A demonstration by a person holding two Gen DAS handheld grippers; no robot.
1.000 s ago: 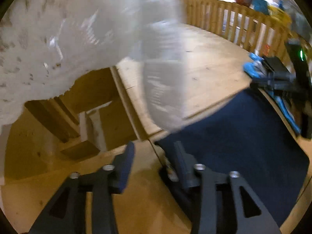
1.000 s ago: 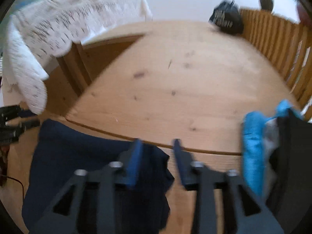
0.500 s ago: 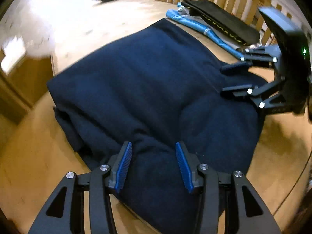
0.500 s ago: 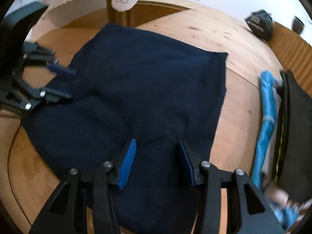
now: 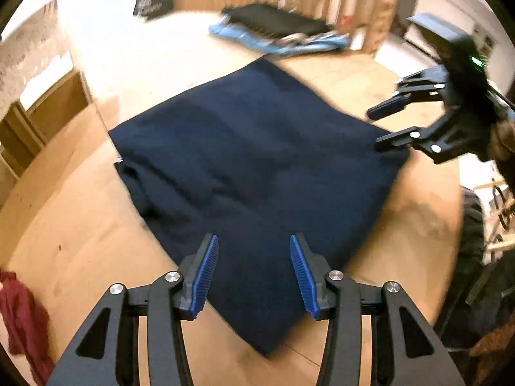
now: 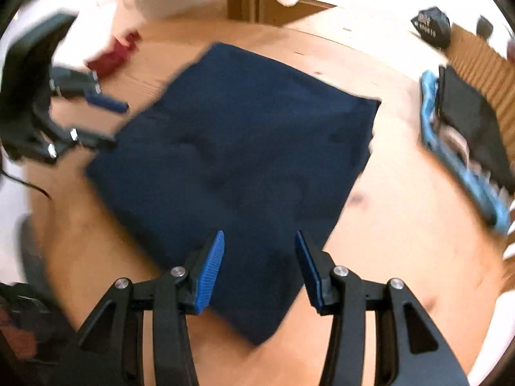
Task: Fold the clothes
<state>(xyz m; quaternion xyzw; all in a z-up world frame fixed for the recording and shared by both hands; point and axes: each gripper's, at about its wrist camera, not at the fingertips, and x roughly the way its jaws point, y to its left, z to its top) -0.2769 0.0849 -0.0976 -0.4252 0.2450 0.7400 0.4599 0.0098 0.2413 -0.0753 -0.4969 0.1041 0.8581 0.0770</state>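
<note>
Garment (image 5: 257,167) folded flat, navy, soft, on wooden desk (image 5: 80,225).
Left gripper (image 5: 254,270) and right gripper (image 6: 259,265): jaws open, empty, above opposite corners.

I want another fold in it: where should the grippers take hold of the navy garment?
Probably the near corner of the navy garment, which points between the open left gripper fingers. Come in low from the near side; the layered edge there lies flat on the wooden table, so a finger must slide under.

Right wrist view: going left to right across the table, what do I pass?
Left gripper → dark red cloth → navy folded garment → light blue garment → black folded garment.
</note>
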